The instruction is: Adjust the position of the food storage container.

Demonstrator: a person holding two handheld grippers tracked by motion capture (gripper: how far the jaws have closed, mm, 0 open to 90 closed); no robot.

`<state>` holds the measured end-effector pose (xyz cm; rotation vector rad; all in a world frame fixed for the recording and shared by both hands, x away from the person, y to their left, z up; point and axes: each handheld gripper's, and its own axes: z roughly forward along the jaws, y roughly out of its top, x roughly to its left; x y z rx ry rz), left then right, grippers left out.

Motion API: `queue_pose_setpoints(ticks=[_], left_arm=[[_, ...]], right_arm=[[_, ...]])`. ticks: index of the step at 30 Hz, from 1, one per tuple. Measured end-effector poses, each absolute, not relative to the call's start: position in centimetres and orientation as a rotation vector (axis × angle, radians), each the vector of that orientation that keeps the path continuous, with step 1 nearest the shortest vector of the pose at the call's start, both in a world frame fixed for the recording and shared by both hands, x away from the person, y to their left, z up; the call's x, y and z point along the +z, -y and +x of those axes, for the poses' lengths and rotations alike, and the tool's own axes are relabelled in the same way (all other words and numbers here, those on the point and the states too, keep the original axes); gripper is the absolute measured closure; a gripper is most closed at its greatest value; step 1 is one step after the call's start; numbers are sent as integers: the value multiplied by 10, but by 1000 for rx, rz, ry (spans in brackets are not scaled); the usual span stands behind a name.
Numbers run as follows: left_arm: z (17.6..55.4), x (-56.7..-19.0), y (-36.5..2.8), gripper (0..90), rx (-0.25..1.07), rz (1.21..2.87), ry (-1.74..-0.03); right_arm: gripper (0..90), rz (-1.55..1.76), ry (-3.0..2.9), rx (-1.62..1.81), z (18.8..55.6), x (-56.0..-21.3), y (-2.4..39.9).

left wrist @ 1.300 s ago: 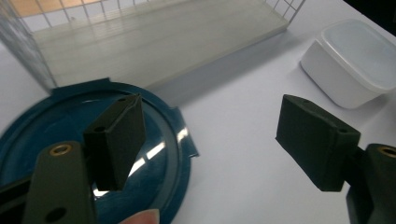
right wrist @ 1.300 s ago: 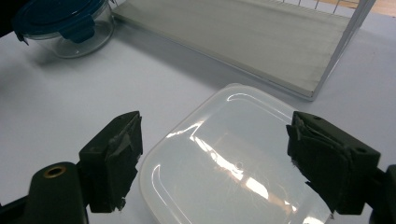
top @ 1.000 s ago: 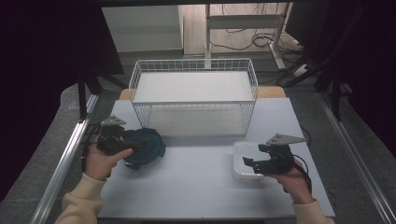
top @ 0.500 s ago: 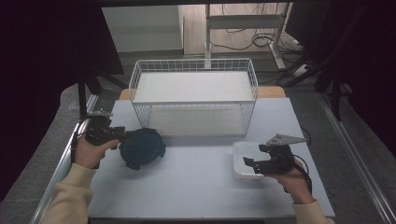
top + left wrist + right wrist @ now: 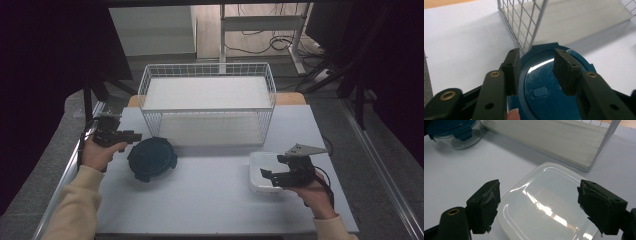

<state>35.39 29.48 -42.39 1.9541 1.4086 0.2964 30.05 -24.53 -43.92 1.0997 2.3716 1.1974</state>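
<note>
A round glass container with a dark blue lid (image 5: pixel 151 158) stands at the table's left, in front of the wire basket. My left gripper (image 5: pixel 135 135) hovers at its upper left edge. Its jaws have just been closing, and they stand apart with nothing pressed between them. The blue lid (image 5: pixel 541 82) lies beyond and below that left gripper (image 5: pixel 537 53). A white square plastic container (image 5: pixel 260 172) sits at the right. My right gripper (image 5: pixel 275 167) stands wide over it. The container's lid (image 5: pixel 544 205) lies between the right gripper's (image 5: pixel 539 185) pads, which hang beside its edges without visibly pressing on it.
A white wire basket (image 5: pixel 207 110) with a pale board in its bottom stands at the back middle of the white table (image 5: pixel 210 210). Its corner wires (image 5: pixel 524 22) rise just beyond the blue lid. The round container (image 5: pixel 456 132) is far left in the right gripper view.
My left gripper has drawn back to the left, off the top of the blue-lidded container, and its jaws have narrowed. The container and the right gripper have stayed put.
</note>
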Motion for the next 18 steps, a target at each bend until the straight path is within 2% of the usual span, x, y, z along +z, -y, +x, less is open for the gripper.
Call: queue_pose_setpoints(ticks=[1,2,3,10,18], left_arm=[[356,-425,-295,653,291,1956,-1412],[359,-425,-296,653,283,1959,-1414],[364,-427,-297,718,269,1968,-1421],[381,-434,-302,879,223,1981,-1465],[401,-452,-298,900,200,2047,-1503]], right_arm=[[175,1099,-2371,1194,300,-439,245],[175,1099,-2371,1194,300,-439,245],[175,1098,-2369,1197,301,-439,245],[175,1102,-2371,1188,301,-440,244],[175,1101,-2377,1174,301,-441,242]])
